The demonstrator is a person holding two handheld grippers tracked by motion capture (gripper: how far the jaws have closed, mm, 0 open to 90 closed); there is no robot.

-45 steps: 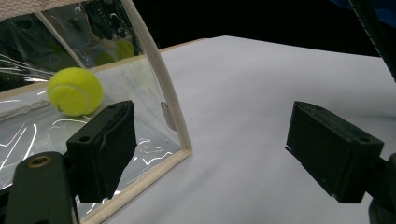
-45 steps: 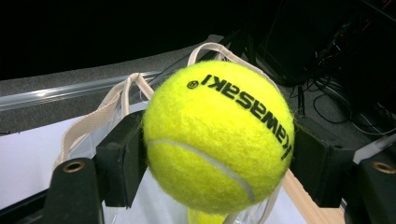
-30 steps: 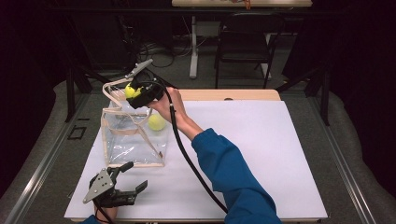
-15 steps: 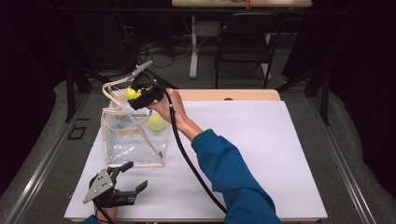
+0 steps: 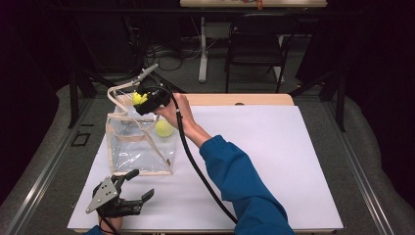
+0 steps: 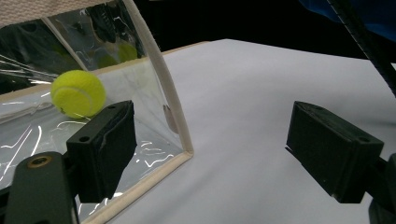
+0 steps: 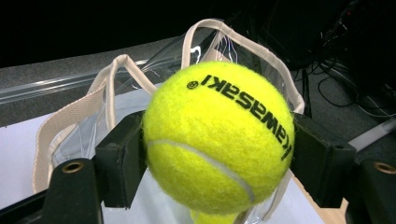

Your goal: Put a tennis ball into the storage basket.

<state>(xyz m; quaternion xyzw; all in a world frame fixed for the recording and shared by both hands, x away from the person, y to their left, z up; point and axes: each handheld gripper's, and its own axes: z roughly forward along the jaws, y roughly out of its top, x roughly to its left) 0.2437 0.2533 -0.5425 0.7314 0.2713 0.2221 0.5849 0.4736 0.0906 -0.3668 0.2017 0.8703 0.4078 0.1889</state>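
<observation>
Two tennis balls, one already in the clear bag (image 5: 139, 147) and one about to follow.

Right gripper (image 5: 142, 100) is clamped on a tennis ball (image 7: 218, 140), its jaws pressed to either side, and hangs over the bag's open mouth, between the cream handles (image 7: 112, 79). The other ball (image 5: 164, 128) lies inside against the bag's right wall; the left gripper view shows it through the plastic (image 6: 78, 93). The step in hand looks like the drop: the next move calls for lowering the ball clear of the handles and rim, then parting the jaws. Left gripper (image 5: 134, 196) sits on the white table (image 5: 274, 161) just in front of the bag, jaws wide apart and holding nothing.
</observation>
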